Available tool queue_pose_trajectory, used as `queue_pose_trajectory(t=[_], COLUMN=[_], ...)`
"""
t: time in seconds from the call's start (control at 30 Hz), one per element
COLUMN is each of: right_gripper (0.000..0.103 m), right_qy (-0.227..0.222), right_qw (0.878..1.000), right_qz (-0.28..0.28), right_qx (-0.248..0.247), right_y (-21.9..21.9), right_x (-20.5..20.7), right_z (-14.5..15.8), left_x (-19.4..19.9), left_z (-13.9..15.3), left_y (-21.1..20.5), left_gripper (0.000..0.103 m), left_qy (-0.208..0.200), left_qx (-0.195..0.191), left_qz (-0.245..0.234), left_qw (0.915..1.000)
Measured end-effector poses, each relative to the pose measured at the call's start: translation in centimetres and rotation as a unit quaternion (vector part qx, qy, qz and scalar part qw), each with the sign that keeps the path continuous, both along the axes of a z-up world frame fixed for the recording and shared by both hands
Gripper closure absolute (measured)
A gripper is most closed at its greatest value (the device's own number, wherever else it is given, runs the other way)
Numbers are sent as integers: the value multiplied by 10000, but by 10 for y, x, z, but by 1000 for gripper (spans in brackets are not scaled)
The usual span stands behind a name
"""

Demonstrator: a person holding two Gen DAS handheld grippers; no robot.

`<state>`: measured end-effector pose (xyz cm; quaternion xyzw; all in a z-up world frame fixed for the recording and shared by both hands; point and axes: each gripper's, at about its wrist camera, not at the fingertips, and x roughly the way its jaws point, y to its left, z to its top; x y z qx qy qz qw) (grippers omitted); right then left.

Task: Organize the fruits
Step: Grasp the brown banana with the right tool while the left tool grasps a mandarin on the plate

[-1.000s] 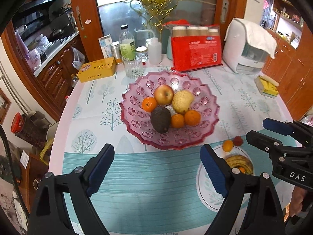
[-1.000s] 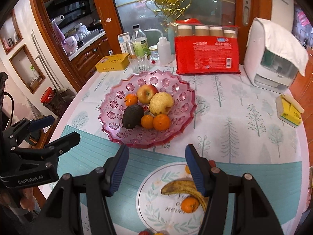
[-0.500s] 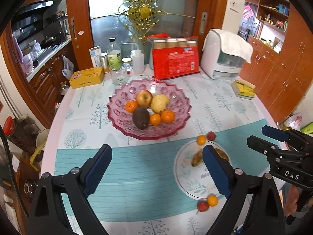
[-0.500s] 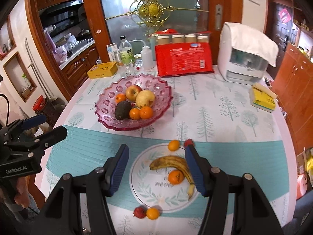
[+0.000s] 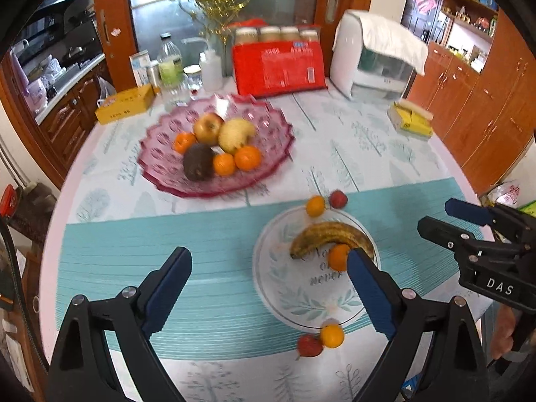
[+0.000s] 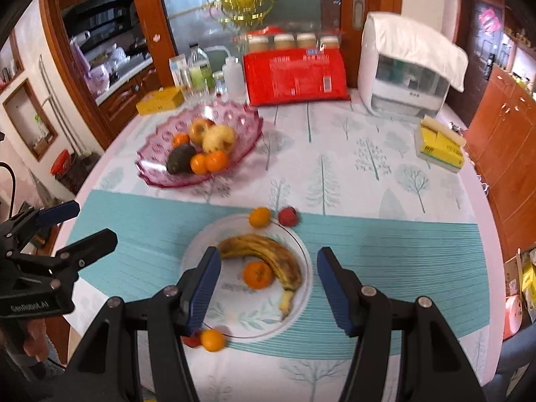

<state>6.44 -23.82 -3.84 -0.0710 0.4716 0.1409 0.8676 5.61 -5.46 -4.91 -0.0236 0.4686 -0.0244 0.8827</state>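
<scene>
Both grippers are pulling back from the bowl (image 5: 268, 167), so the plate (image 6: 234, 321) with the banana (image 6: 268, 254) and an orange (image 6: 257, 274) is now showing in full. Left gripper (image 5: 268, 284) jaws have just been opening and are gaping wide, nothing between them. Right gripper (image 6: 268, 284) jaws are parted over the plate, empty too. Loose fruit is sitting beside the plate on the worktop (image 5: 201, 268). Looks like picking is starting; next move probably means dropping onto one piece.

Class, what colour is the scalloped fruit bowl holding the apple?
Translucent pink, the fruit bowl; clearest in the right wrist view.
</scene>
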Motion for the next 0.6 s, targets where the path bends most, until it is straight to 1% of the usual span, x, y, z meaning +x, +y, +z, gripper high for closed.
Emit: queue_pose_trajectory(t=[0.17, 0.27, 0.37, 0.4, 0.47, 0.6], right_gripper=[43, 43, 49, 50, 57, 60], right_qy=[302, 534, 758, 795, 911, 1208], right_qw=[9990, 9969, 9931, 9923, 9901, 9849], right_qz=[334, 585, 894, 949, 1065, 1236], right_qx=[-34, -22, -39, -55, -73, 37], right_y=[-15, -16, -13, -11, -8, -4], right_x=[18, 31, 44, 47, 55, 70], right_z=[-31, -54, -76, -81, -93, -114], left_x=[12, 20, 21, 22, 23, 25], left_z=[-42, -68, -86, -91, -99, -105], left_y=[-24, -32, -32, -32, -33, -32], left_gripper=[10, 10, 10, 10, 10, 10], left_qy=[339, 598, 793, 834, 929, 1031], left_qx=[-93, -116, -235, -236, -195, -184], left_qz=[136, 348, 526, 559, 655, 793], left_qw=[9993, 9975, 9952, 9947, 9933, 9913])
